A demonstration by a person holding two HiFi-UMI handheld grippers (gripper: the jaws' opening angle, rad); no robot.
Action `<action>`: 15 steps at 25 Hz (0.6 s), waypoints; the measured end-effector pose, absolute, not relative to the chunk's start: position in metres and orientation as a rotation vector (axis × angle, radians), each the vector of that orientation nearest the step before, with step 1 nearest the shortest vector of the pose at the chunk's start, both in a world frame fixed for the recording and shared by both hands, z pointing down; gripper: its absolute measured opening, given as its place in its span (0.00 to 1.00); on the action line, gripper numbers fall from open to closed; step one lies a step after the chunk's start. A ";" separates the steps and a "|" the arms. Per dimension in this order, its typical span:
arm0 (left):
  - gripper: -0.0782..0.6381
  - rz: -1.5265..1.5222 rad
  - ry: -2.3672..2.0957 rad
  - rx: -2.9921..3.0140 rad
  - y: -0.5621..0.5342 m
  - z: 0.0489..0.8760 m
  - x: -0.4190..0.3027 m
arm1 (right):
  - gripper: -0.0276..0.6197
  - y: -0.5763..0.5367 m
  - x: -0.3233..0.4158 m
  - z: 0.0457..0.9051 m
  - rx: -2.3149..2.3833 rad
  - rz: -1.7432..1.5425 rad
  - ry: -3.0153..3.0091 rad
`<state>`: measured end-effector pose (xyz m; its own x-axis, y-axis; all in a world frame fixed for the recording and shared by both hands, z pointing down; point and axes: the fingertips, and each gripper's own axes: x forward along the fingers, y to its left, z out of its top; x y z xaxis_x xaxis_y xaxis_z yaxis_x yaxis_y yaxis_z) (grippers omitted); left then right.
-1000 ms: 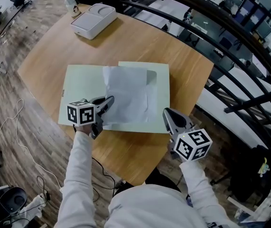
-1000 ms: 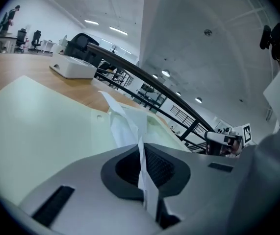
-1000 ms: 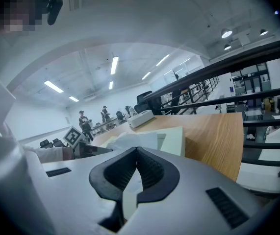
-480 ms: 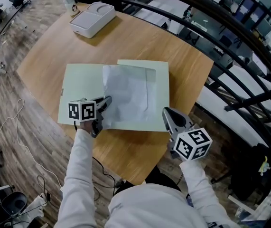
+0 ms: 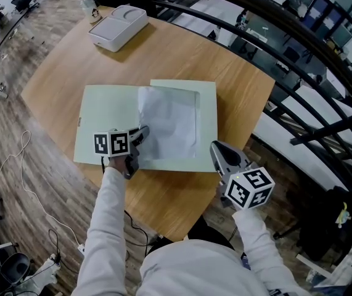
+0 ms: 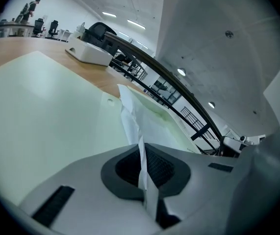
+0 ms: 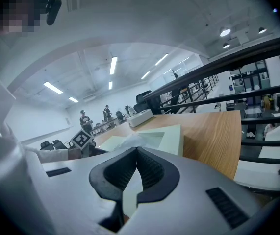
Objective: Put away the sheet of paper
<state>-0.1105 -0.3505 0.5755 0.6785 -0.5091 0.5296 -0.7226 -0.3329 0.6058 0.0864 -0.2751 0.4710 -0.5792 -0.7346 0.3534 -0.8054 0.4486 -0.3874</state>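
A pale green folder lies open on the round wooden table. The white sheet of paper rests on the folder's right half, slightly crumpled. My left gripper is shut on the sheet's near left corner. In the left gripper view the paper's edge runs up from between the closed pads of the left gripper, over the folder. My right gripper hovers off the folder's near right corner, apart from it. Seen in its own view, the right gripper is shut with nothing in it.
A white box stands at the table's far left edge. A dark metal railing curves round the table's far and right sides. Wooden floor with cables lies to the left. People stand far off in the right gripper view.
My left gripper has shifted a little to the right with the paper's corner. The sheet now lies narrower and flatter on the folder's right half. The right gripper has stayed put.
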 end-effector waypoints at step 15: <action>0.13 0.299 -0.901 1.985 -0.356 0.576 -0.084 | 0.09 -0.276 0.090 0.469 1.378 0.799 -2.560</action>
<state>-0.0842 -0.3555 0.5762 0.7043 -0.4771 0.5257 -0.6967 -0.3226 0.6407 0.0903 -0.2758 0.4687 -0.5760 -0.7393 0.3488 -0.8064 0.4440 -0.3906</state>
